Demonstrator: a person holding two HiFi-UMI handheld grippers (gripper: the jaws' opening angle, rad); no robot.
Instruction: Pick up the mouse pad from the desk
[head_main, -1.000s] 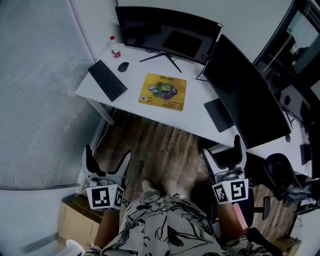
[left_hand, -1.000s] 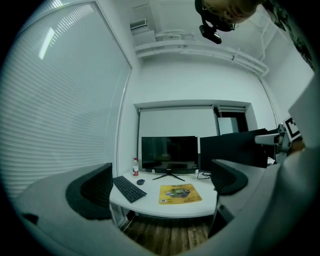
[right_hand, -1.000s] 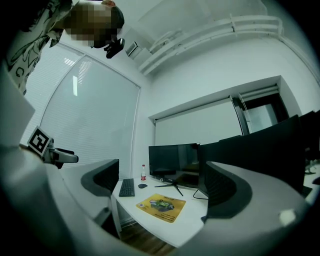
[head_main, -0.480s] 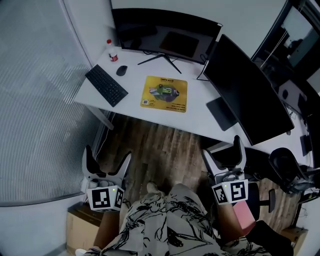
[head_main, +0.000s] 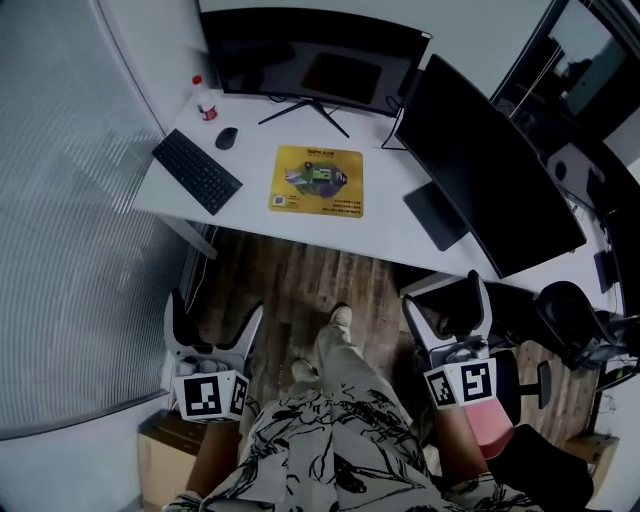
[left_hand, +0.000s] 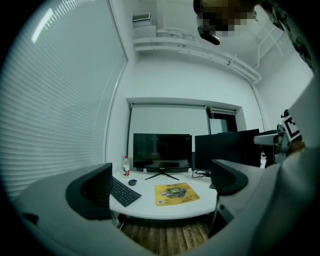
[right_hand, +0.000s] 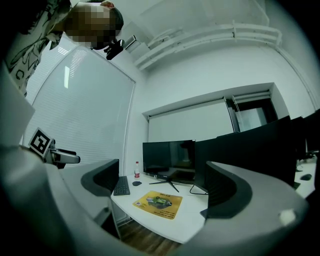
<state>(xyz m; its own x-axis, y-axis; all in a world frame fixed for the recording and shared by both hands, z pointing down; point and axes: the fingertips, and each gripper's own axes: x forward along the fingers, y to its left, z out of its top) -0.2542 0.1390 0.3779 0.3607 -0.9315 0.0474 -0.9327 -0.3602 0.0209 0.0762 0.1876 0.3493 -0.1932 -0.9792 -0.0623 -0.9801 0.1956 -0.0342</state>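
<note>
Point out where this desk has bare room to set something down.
Bare desk lies between the keyboard and the yellow mouse pad, along the front edge, and between the mouse pad and the side monitor. The back-left corner is crowded: bottle, mouse, monitor stand.

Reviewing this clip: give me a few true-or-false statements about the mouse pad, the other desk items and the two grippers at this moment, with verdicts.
1. The yellow mouse pad lies flat on the white desk. True.
2. The left gripper is shut on the mouse pad. False: its jaws stand apart with nothing between them, well short of the desk.
3. In the head view, the keyboard lies left of the mouse pad. True.
4. The mouse sits on the mouse pad. False: it rests on bare desk near the bottle, apart from the pad.
5. The right gripper is open and holds nothing. True.
</note>
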